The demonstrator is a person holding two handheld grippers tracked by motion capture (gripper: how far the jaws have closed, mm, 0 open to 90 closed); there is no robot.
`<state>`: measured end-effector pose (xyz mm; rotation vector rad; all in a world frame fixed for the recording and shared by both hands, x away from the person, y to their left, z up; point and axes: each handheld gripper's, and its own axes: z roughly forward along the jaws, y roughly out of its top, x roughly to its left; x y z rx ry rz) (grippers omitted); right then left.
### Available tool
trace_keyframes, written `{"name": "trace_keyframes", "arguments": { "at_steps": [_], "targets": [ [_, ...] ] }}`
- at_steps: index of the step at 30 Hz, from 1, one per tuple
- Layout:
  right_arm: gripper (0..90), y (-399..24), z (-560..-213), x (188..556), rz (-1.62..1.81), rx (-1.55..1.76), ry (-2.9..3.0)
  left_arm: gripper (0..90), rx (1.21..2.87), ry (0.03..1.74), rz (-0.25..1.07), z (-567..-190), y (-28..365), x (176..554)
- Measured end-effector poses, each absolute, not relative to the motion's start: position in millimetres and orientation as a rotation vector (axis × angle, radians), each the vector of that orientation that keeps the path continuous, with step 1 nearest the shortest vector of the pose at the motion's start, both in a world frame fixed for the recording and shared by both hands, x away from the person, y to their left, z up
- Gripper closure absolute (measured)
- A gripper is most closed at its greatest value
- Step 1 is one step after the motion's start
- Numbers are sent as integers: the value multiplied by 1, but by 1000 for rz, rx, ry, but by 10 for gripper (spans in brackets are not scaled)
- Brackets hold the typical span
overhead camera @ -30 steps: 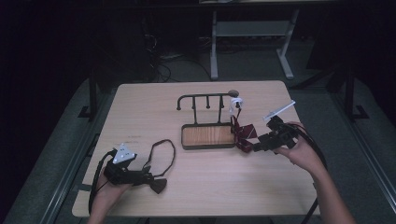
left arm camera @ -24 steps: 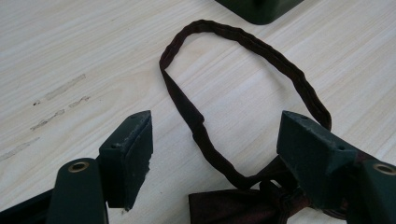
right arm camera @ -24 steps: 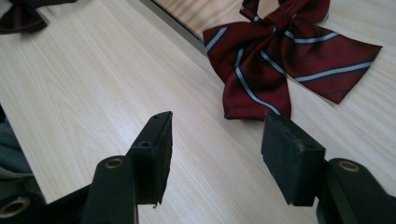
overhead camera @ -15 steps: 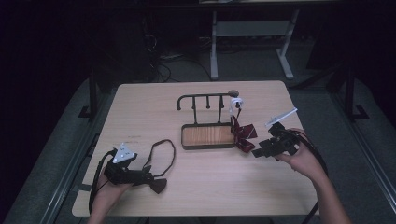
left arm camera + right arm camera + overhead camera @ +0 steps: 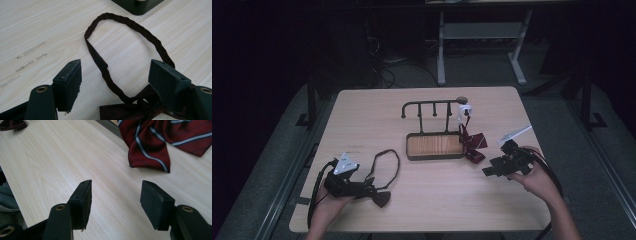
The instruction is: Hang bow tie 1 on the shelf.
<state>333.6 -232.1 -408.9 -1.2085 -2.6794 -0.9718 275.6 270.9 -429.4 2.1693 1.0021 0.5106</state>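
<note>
**Two bow ties, two claws, one rack**

Two claws are over the surface [image 5: 362,115], each with its jaws apart and holding nothing. There are two ties. The dark bow tie [image 5: 381,198] lies just ahead of the left claw [image 5: 371,189], and its neck strap [image 5: 387,161] loops out beyond the jaws toward the rack. The striped red tie [image 5: 472,145] lies ahead of the right claw [image 5: 488,171], apart from it, and touches the near right corner of the single black rack [image 5: 434,145]. That rack has a wooden base and a rail of pegs, with a white tag [image 5: 465,109] at its right end.

The left gripper view shows the strap [image 5: 130,27] as one closed loop passing between the spread jaws of the left claw [image 5: 113,82], with the knot [image 5: 147,108] low beside the right-hand jaw. The right gripper view shows the white-edged stripes of the striped red tie [image 5: 160,142] and bare wood between the jaws of the right claw [image 5: 116,200]. The high view alone shows both hands and the whole rack.
</note>
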Motion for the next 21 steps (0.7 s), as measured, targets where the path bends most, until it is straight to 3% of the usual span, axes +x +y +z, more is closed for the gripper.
{"name": "trace_keyframes", "arguments": {
  "at_steps": [21],
  "targets": [
    [421, -239, -426, 321, -991, -1239, -2643, 272, 2181, 988, 494, -426, 265, 282]
  ]
}}
